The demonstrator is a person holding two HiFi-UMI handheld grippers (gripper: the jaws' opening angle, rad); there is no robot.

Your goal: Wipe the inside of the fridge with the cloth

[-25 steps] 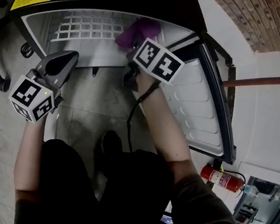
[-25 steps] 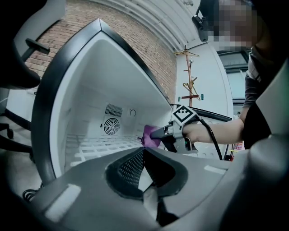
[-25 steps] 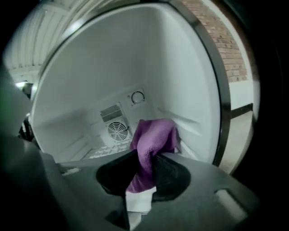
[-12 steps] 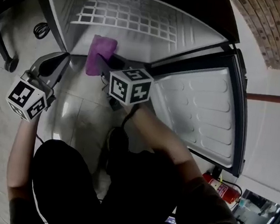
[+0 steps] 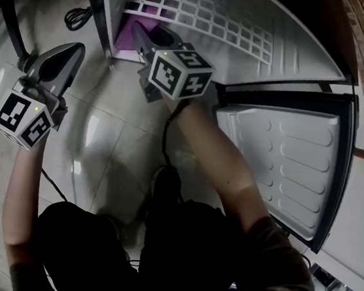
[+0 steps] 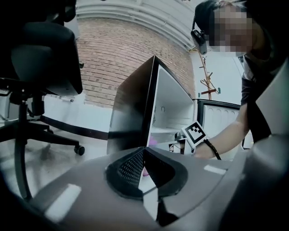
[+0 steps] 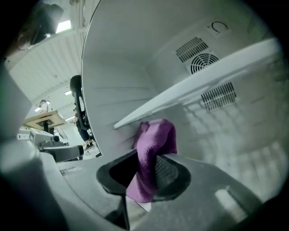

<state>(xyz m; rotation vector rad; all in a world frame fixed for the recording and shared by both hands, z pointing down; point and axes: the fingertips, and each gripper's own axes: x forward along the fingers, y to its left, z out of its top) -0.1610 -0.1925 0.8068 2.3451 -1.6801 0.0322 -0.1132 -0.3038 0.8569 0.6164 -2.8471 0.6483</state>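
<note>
Floor (image 5: 104,146): pale glossy tiles, thin grout lines, patches of glare. Black coiled cable (image 5: 76,15) on floor, far left. Red brick wall (image 6: 122,54) far side, white band below, dark skirting (image 6: 76,129) along base. Black office chair (image 6: 43,67) on castors, left, near brick wall. Thin brown pole with pegs (image 6: 205,76) against white wall, right. White ribbed ceiling (image 7: 40,58), 1 bright rectangular lamp (image 7: 63,26). Light wooden desk (image 7: 43,119) far left, second dark chair (image 7: 77,108) just beside it

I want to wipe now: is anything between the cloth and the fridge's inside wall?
Nothing visible. The right gripper has its jaws shut on the cloth, which hangs inside the fridge beside its side wall, under the shelf.
</note>
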